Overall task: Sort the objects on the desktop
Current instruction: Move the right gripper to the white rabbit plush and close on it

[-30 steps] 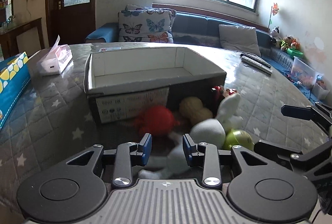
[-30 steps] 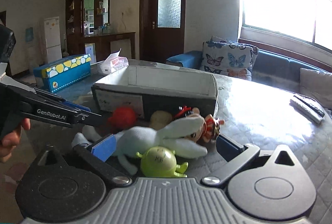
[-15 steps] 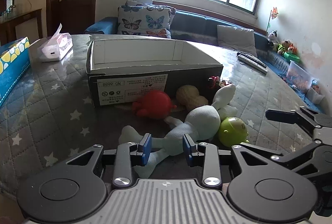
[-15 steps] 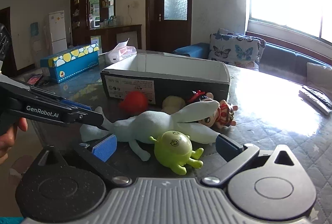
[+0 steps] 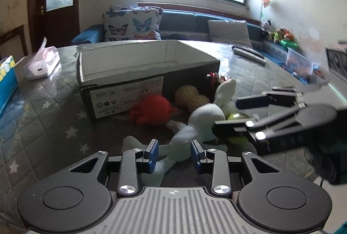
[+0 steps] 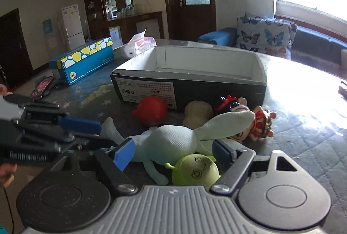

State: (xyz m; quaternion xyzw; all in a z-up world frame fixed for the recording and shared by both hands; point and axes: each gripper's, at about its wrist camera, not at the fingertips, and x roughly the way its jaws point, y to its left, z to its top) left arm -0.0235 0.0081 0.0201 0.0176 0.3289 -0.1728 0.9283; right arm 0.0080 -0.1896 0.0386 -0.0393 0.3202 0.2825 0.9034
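Observation:
A pale plush rabbit [image 5: 195, 123] [image 6: 173, 140] lies on the quilted table in front of an open, empty cardboard box [image 5: 138, 69] [image 6: 190, 80]. By the box lie a red plush [image 5: 154, 109] [image 6: 151, 110], a peanut plush [image 5: 190, 98] [image 6: 197, 111], a small doll [image 6: 258, 123] and a green one-eyed toy [image 6: 195, 171]. My left gripper [image 5: 174, 157] is open with the rabbit's leg between its fingers. My right gripper [image 6: 173, 152] is open around the green toy and the rabbit's body, and shows in the left wrist view [image 5: 238, 112].
A blue dotted carton [image 6: 84, 60] and a tissue pack [image 5: 42, 62] stand at the left of the table [image 5: 43, 125]. Remote controls [image 5: 249, 53] lie at the far right. A sofa with cushions runs behind the table.
Both grippers have pulled back then come in again. The right gripper has moved forward over the green toy and the rabbit. Nothing has been picked up.

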